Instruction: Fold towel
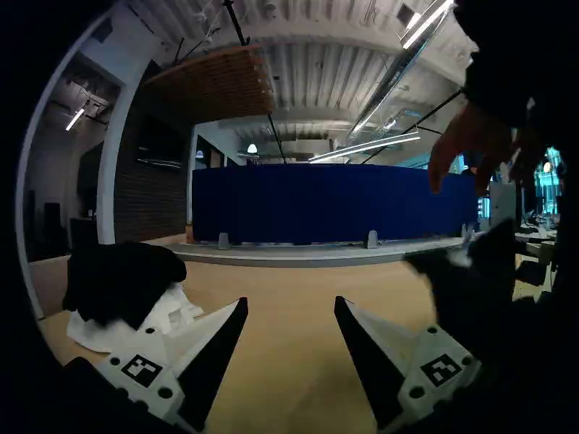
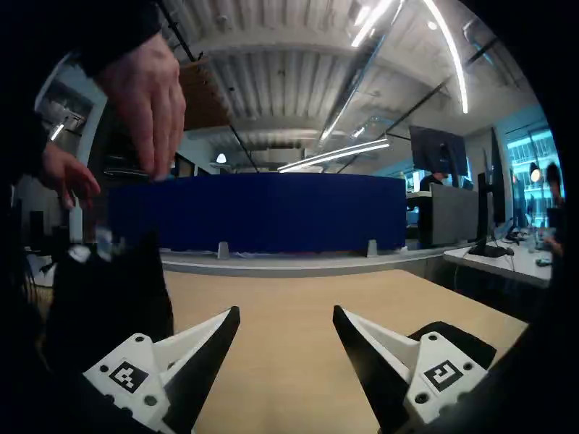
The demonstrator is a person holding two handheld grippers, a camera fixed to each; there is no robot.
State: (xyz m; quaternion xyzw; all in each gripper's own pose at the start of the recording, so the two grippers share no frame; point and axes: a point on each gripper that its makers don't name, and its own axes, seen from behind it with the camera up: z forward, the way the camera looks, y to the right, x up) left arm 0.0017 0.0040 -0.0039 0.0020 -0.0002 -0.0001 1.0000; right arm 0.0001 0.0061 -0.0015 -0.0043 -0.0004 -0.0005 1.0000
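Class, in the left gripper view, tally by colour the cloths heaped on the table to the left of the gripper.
Black cloth: 1
White cloth: 1
Total: 2

— Room type?
— Open office. Pale wood surface (image 1: 289,318) in front of me, dark blue partition (image 1: 326,206) along its far edge.
— Overhead?
— Ribbed white ceiling (image 1: 326,72), long strip lights (image 1: 362,147), one slatted wood panel (image 1: 210,87).
— Sides?
— Dark brick wall (image 1: 148,199) and white pillar (image 1: 108,181) on one side. On the other, a desk (image 2: 499,264) with monitors (image 2: 438,148), and bright windows (image 2: 525,148) behind.
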